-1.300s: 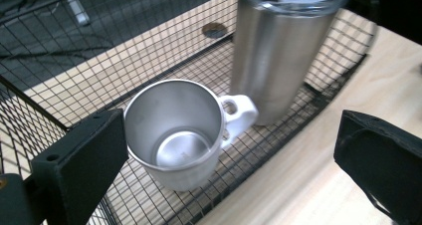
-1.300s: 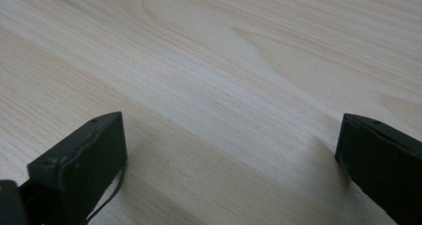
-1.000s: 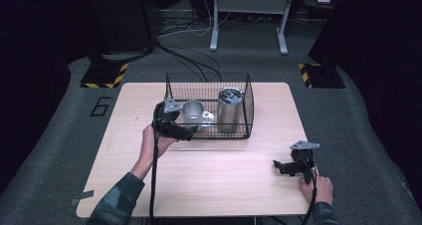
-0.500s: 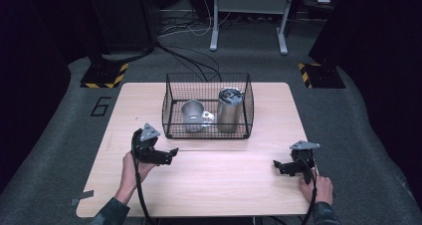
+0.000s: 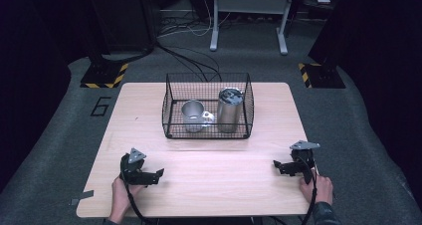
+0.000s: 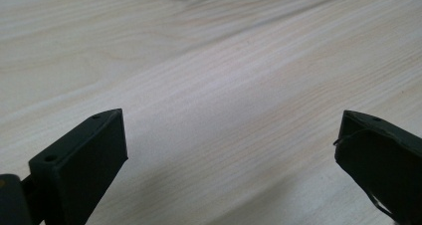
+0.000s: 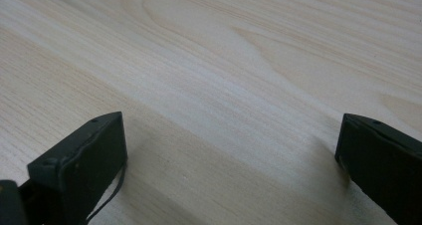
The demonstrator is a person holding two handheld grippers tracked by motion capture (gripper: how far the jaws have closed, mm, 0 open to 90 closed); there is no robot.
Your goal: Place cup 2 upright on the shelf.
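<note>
A: From the high view, where do things stand?

B: A wire basket [image 5: 207, 108] sits at the middle of the far half of the table [image 5: 209, 185]. Inside it a steel mug [image 5: 192, 116] stands upright on the left, its handle toward a taller steel tumbler [image 5: 229, 110] upright on the right. The two are just beside each other; I cannot tell if they touch.

A: And the grippers?

B: Both are at the near edge, well apart from the basket. The left gripper [image 5: 158, 174] lies low over the near left part of the table with a hand [image 5: 121, 192] behind it. The right gripper [image 5: 276, 165] is near the right corner, held by the other hand [image 5: 314, 187]. Their tips point toward each other across bare wood.

A: The left gripper view?

B: Its left gripper [image 6: 231, 150] has jaws set wide apart, nothing between them but pale wood grain. A dark bit at the top edge is too cropped to identify.

A: The right gripper view?

B: Much the same: the right gripper [image 7: 231, 153] has jaws spread wide, close above the tabletop, nothing in them. A thin cable hangs by the left jaw.
</note>
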